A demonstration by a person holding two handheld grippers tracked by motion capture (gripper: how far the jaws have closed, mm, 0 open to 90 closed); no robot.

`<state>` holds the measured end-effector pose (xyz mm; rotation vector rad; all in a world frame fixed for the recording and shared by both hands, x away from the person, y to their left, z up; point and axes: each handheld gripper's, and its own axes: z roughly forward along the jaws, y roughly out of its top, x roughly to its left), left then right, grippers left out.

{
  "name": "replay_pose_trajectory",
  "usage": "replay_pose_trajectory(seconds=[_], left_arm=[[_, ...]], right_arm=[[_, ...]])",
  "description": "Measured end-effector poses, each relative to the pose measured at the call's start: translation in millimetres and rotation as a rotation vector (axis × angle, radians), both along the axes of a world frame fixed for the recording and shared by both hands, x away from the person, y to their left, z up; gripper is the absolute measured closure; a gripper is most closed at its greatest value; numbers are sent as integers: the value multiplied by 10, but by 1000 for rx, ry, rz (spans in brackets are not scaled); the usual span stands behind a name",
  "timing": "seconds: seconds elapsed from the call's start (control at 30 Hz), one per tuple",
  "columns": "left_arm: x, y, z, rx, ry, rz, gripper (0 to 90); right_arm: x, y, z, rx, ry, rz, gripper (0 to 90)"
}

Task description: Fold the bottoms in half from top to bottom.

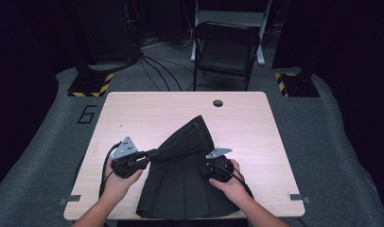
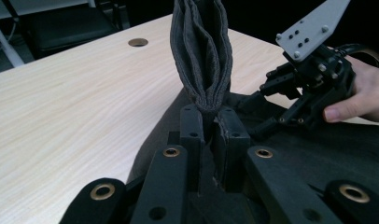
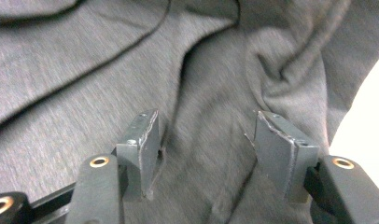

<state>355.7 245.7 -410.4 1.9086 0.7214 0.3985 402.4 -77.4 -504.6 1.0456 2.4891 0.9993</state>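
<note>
A: On the table (image 1: 147, 113), what takes up the most room?

B: A dark grey garment (image 1: 180, 189), lying in the near half. Its broad end spreads flat at the near edge, between the 2 forearms, and it narrows to a raised peak pointing toward the far edge, where a small round hole (image 1: 218, 103) sits in the wood.

A: So the long axis runs which way?

B: From the near edge toward the far edge, leaning a little to the right as it rises. The peak is a bunched fold with several layers stacked together; seen from the left gripper view, that fold (image 2: 201, 51) stands upright above the jaws.

A: And the left gripper (image 1: 150, 155)?

B: Held in the person's left hand (image 1: 118, 182) at the garment's left side. Its jaws are clamped tight on the cloth, with the pinched edge coming up between the 2 pads.

A: The right gripper (image 3: 204, 149)?

B: It sits in the right hand (image 1: 232, 182), over the garment's right half. Its jaws stand partly apart, pointing down at the cloth. The fabric lies rumpled between and under the pads, but they are not pressing on it.

A: Anything beyond the table?

B: A folding chair (image 1: 226, 47) on the floor behind the far edge.
</note>
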Motion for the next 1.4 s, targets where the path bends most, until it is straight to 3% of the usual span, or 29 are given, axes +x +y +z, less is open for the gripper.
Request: replay_pose_trajectory(seconds=[0.07, 0.1, 0.17, 0.3, 0.53, 0.8, 1.17, 1.3, 1.33, 1.4], left_arm=[[-30, 0, -16, 2, 4, -4, 826], [-37, 4, -21, 7, 2, -4, 827], [-66, 15, -36, 9, 6, -9, 827], [-133, 48, -80, 4, 21, -8, 827], [-250, 84, -132, -3, 31, -5, 827], [-390, 144, -176, -4, 42, 6, 827], [-579, 162, -438, 12, 133, -23, 827], [-627, 131, -532, 50, 145, -41, 827], [-636, 135, -541, 47, 162, -46, 827], [-645, 138, -554, 50, 156, -37, 826]], right_arm=[[3, -31, -32, -21, 23, -18, 409], [2, -57, -67, -6, 27, -29, 409], [6, -100, -88, 25, 18, -32, 420], [-26, -102, -107, 29, 0, -46, 424], [-14, -157, -128, 29, -23, -20, 462], [-13, -161, -125, 37, -14, -25, 462], [-13, -240, -114, 55, 14, 8, 463], [-21, -288, -77, 39, 34, 20, 463], [-32, -305, -59, 29, 43, 26, 464], [-52, -340, -29, 25, 44, 17, 470]])
